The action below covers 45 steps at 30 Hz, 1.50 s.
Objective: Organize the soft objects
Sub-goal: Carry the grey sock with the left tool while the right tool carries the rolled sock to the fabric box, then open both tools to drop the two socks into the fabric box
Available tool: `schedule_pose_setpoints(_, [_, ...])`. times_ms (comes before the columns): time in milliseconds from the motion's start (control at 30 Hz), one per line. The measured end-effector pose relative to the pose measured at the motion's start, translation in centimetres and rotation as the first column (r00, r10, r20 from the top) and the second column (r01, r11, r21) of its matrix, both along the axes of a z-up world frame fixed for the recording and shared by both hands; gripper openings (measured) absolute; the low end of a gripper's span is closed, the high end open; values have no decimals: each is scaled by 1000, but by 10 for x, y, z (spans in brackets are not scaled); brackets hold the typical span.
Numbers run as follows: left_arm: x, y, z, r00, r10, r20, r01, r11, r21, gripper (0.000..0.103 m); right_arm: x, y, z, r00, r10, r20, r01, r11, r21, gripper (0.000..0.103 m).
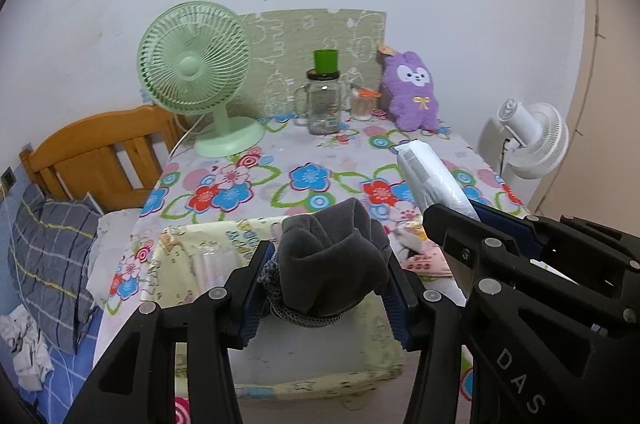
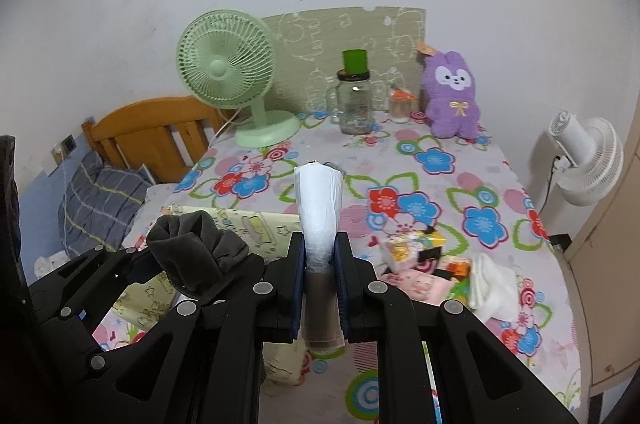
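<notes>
Left fingers (image 1: 328,288) pinch a soft dark grey cloth bundle (image 1: 334,260), light and squashy, above the fabric bin (image 1: 188,248). Right fingers (image 2: 320,264) clamp a slippery plastic-wrapped white pack (image 2: 318,200) at its near end.

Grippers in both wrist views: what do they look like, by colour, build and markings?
Both the left gripper and the right gripper are matte black plastic, with angular cut-out linkage arms joined by round grey pivot pins. Each finger carries a ribbed blue pad. White letters "DAS" run along the right gripper's side. No cables, hands or sleeves show.
</notes>
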<state>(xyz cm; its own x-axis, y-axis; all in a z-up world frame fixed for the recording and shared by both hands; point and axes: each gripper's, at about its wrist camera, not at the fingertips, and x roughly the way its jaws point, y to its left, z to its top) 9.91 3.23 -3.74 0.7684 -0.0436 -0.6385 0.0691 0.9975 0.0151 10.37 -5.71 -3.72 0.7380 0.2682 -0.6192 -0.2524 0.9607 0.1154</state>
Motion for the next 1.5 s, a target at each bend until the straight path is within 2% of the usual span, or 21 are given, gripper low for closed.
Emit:
schedule_pose_setpoints(667, [19,59,-37,988,113,-108,-110,993,38,57,26,66,-37,987,118,-105,-118,993,2,17])
schedule_pose_setpoints(900, [22,66,-46,982,127,-138,-123,992,37,81,34,76,-48,980,134,-150,-134,991,6,20])
schedule_pose_setpoints(1000, [22,65,-47,982,131,-139,-127,991,41,85,35,76,-52,977,131,-169,-133,991,3,33])
schedule_pose_setpoints(1067, [21,66,-47,981,132,-143,-130,991,26,87,35,74,-53,977,125,-171,-126,992,5,57])
schedule_pose_setpoints(1133, [20,65,-47,981,132,-141,-129,991,27,88,33,70,-52,980,114,-165,-112,993,22,65])
schedule_pose_setpoints(1500, [15,45,-35,987,107,-123,-104,994,26,93,24,50,-43,989,69,-130,-70,997,-5,77])
